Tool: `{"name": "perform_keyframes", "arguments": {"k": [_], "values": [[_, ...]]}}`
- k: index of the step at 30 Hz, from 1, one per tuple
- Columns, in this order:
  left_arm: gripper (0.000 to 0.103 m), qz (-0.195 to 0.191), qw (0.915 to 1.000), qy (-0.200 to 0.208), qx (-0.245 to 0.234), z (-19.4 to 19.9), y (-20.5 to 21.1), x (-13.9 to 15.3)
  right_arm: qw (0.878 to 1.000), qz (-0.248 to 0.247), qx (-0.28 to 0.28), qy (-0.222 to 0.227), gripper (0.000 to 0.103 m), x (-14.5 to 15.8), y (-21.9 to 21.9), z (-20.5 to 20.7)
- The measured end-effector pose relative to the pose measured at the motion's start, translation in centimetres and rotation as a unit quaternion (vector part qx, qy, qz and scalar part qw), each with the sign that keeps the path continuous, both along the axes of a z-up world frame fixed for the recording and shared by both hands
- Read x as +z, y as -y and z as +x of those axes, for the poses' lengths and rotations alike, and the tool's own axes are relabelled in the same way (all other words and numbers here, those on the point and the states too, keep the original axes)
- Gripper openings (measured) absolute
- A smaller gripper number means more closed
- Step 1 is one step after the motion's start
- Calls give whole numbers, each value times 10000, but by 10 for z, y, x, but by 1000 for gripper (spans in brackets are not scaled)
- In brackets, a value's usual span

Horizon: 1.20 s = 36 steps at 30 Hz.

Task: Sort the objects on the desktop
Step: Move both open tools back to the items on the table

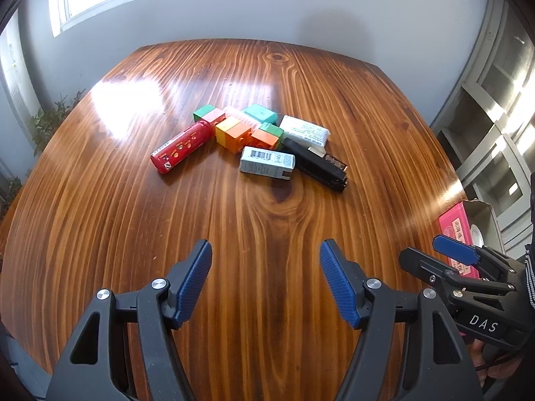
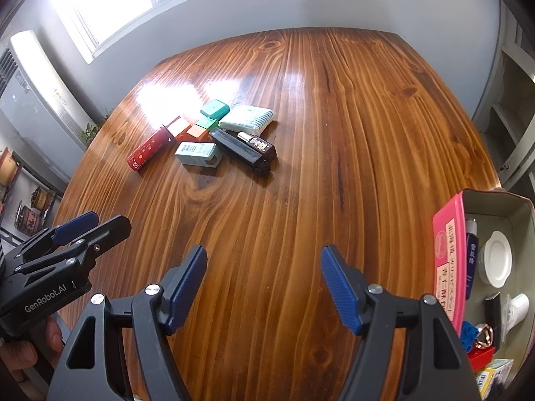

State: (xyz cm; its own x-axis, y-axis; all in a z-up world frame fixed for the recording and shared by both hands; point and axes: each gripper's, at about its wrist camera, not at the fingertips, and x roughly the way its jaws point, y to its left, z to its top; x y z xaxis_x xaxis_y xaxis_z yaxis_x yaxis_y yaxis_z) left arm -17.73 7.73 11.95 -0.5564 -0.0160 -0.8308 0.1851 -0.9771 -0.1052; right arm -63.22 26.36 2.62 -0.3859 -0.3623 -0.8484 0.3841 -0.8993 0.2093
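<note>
From the left wrist camera, the left gripper (image 1: 265,280) hangs over the near part of the wooden table (image 1: 133,200) with its blue pads spread wide, nothing between them. The pile of objects lies well ahead, around the table's middle: a red tube (image 1: 182,147) on the left, orange blocks (image 1: 239,135) and green blocks (image 1: 260,113) bunched behind, a pale blue carton (image 1: 267,163) nearest the pads, a black case (image 1: 316,165) to its right, and a white packet (image 1: 304,130) behind that. Bare wood runs between the pads and the carton. The right gripper (image 1: 451,254) shows at the right edge — from here I cannot tell how its jaws stand.

From the right wrist camera, the right gripper (image 2: 264,280) is likewise parted and holds nothing, low over the near table (image 2: 334,133). The same cluster sits far ahead and to the left, the carton (image 2: 199,154) and black case (image 2: 244,150) at its front. A pink tin (image 2: 449,254) stands open at the table's right edge, just beside the right finger — already holding a white lid (image 2: 498,262) and small items. The far and right stretches of wood are open.
</note>
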Motion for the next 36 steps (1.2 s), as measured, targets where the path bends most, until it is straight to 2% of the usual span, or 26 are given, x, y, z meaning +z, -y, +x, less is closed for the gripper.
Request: {"name": "perform_keyframes", "arguments": {"k": [11, 20, 30, 36], "values": [[71, 73, 9988, 110, 463, -10, 50, -13, 10000, 52, 58, -26, 75, -4, 12, -5], [71, -274, 9983, 33, 506, -52, 98, -21, 9999, 112, 57, 51, 75, -11, 27, -19], [71, -426, 9988, 222, -87, -117, 124, -45, 9996, 216, -8, 178, 75, -26, 45, -46], [71, -462, 9979, 343, -305, -141, 131, -60, 9996, 252, 31, 100, 75, -25, 60, -67]]}}
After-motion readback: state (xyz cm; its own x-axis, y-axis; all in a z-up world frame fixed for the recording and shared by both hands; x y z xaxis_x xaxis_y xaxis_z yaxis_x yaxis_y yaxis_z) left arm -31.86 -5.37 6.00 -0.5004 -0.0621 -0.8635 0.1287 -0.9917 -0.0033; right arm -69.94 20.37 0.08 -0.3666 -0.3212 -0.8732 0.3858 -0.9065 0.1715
